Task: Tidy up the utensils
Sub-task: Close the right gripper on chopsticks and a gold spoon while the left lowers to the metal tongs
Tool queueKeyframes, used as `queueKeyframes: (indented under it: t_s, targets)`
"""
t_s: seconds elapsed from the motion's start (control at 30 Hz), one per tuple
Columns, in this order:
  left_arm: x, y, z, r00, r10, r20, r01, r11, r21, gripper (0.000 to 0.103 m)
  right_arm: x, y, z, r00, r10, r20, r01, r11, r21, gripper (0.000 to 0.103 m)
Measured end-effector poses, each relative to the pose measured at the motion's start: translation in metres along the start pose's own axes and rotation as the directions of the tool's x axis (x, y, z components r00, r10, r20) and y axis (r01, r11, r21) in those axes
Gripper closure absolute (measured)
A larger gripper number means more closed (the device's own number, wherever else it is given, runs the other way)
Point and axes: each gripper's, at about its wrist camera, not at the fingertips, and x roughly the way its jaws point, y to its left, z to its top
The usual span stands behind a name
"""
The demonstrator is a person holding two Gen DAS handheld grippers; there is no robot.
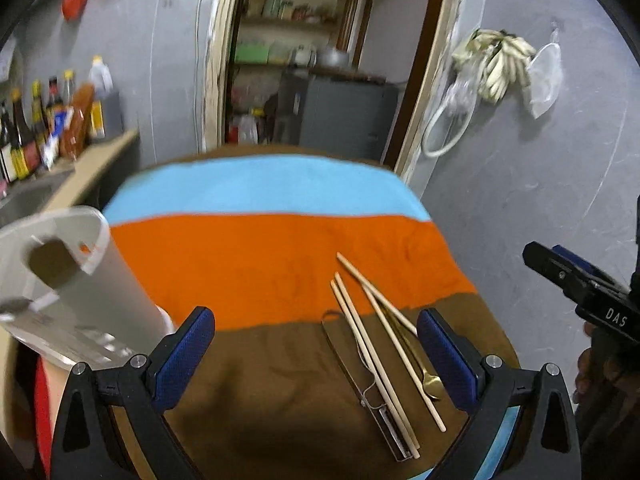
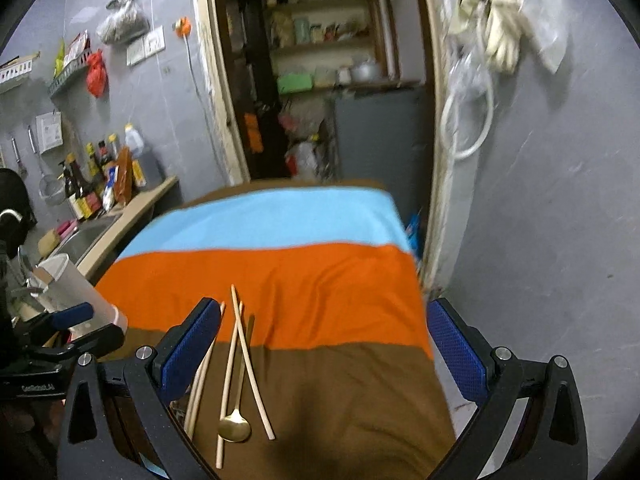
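Left wrist view showed the striped cloth (image 1: pixel 280 264) as the biggest thing, spread over the worktop in blue, orange and brown bands, probably to give the utensils a soft, plain bed to be sorted on. At its left edge stood the white holder (image 1: pixel 68 280), a tall cylinder with a cut-out in its wall; it appeared tilted, though the lens may account for that. It looked like the place meant for the utensils, and something grey showed inside it, too blurred to name.

Both grippers hovered over the near brown band with nothing in them. The left gripper (image 1: pixel 316 356) was spread wide and empty, its blue pads well apart. The right gripper (image 2: pixel 324 348) was likewise released, straddling the loose utensils, so I judged a pick had not yet begun.

The utensils lay together on the brown band, reaching up onto the orange. I counted four chopsticks (image 1: pixel 372 344): two lay side by side, touching, and two crossed each other in a narrow X. One gold spoon (image 2: pixel 235 426) lay among them, its bowl toward the camera and its handle running under the crossed pair. One metal tool (image 1: pixel 360 376), flat with a wire loop, lay beneath the paired chopsticks; what it was I could not tell.
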Motion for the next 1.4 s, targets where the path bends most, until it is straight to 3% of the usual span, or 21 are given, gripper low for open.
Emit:
queueKeyframes:
  t_s: [0.1,0.27,0.37,0.57,0.93,1.03,1.3,1.4]
  targets:
    - [0.018,0.002,-0.005,0.999,-0.005,-0.048,0.004,1.0,-0.023,0.008,0.023,-0.002,-0.01,0.998,0.044,-0.047,-0.044,0.999,0.001,0.009]
    - [0.047,0.006,-0.013,0.99,-0.024,-0.138,0.016,0.998,-0.062,0.022,0.057,0.002,-0.028,0.983,0.116,-0.14,-0.118,0.993,-0.01,0.041]
    - [0.057,0.004,-0.016,0.984,-0.05,-0.171,0.038,0.996,-0.075,0.029,0.073,0.007,-0.036,0.972,0.152,-0.179,-0.156,0.988,-0.009,0.051]
    - [0.081,-0.005,-0.024,0.967,-0.025,-0.255,0.012,0.999,-0.053,0.044,0.09,0.008,-0.041,0.962,0.181,-0.204,-0.185,0.983,-0.001,0.052]
    - [0.08,-0.01,-0.023,0.965,0.021,-0.262,-0.019,1.0,0.008,0.05,0.104,0.008,-0.044,0.947,0.21,-0.241,-0.219,0.976,-0.008,0.052]
    - [0.079,-0.011,-0.023,0.962,0.033,-0.272,-0.027,0.999,0.023,0.052,0.109,0.014,-0.041,0.939,0.237,-0.251,-0.253,0.967,-0.035,0.067]
    - [0.078,-0.012,-0.024,0.959,0.037,-0.28,-0.035,0.999,0.014,0.055,0.12,0.044,-0.036,0.897,0.322,-0.303,-0.369,0.922,-0.114,0.075]
    - [0.078,-0.012,-0.023,0.959,0.038,-0.281,-0.037,0.999,0.01,0.055,0.125,0.055,-0.035,0.887,0.323,-0.329,-0.385,0.911,-0.144,0.083]
